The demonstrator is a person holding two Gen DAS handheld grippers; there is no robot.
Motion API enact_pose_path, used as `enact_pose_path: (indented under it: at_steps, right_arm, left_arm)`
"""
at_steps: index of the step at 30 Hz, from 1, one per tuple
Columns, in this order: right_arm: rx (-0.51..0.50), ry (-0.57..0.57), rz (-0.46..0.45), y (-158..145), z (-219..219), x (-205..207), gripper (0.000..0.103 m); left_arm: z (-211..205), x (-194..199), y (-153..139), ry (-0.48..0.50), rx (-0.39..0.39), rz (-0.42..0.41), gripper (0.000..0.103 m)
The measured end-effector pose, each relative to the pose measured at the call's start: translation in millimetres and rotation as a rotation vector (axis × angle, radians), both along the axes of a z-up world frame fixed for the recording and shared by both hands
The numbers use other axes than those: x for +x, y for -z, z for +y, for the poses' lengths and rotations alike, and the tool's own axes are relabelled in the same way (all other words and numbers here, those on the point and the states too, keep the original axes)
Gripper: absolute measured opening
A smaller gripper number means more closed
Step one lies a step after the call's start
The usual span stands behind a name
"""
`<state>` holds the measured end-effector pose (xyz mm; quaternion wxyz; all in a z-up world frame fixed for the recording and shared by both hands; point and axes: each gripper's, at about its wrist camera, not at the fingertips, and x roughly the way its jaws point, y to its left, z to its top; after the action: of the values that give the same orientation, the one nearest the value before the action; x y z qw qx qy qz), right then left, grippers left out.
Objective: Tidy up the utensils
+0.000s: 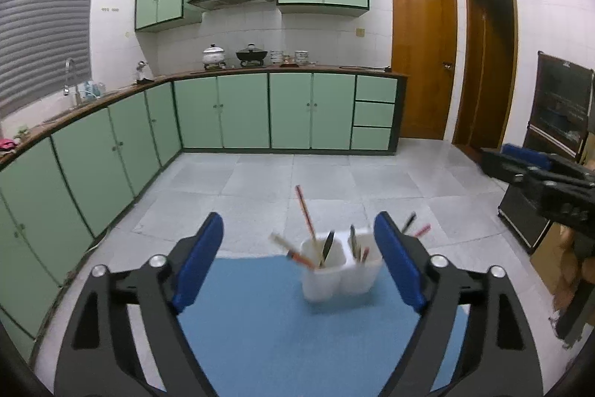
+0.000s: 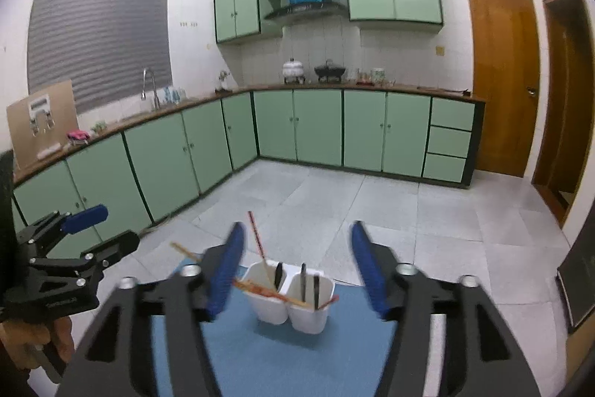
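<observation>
You get bright, even indoor light with a cool cast; a ceiling lamp glares off the wall tiles above the brown door (image 1: 424, 51). Your fisheye lenses bow the green cabinets (image 2: 160, 166) and blacken the corners. Motion blur smears the white holder (image 1: 340, 270), the chopsticks in it and the blue fingers (image 2: 227, 270); shadows beneath the holder stay soft.

One two-compartment holder (image 2: 293, 300), several chopsticks (image 2: 256, 237) (blurred), two grippers (image 2: 297, 266)
</observation>
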<state>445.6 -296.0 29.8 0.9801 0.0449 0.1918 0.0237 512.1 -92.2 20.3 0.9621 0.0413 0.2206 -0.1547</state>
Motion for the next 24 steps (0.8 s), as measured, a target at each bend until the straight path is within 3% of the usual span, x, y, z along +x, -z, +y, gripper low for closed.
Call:
enact_pose_path:
  at_steps: [3,9,12,15,20,24]
  right_arm:
    - [0.017,-0.005,-0.031,2,7,-48,0.086]
    - [-0.034,-0.015,-0.051,24,35,-142,0.095]
    - [-0.053,-0.011,-0.048,38,52,-185,0.097]
    - [-0.044,-0.002,-0.039,47,62,-225,0.097]
    - [0.044,0.041,0.003,62,71,-289,0.097]
    - [0.027,0.066,0.036,71,90,-329,0.097]
  left_arm:
    - [18,-42,-3,-0.015,-0.009,-0.005,0.090]
    - [42,-133,1,-0.031,-0.011,-0.022,0.095]
    - [47,-178,7,-0.031,0.002,-0.028,0.096]
    - [61,-214,15,-0.051,-0.040,-0.010,0.098]
    - [83,-272,32,-0.140,-0.066,0.041,0.098]
    - [96,-310,40,-0.174,-0.070,0.083,0.098]
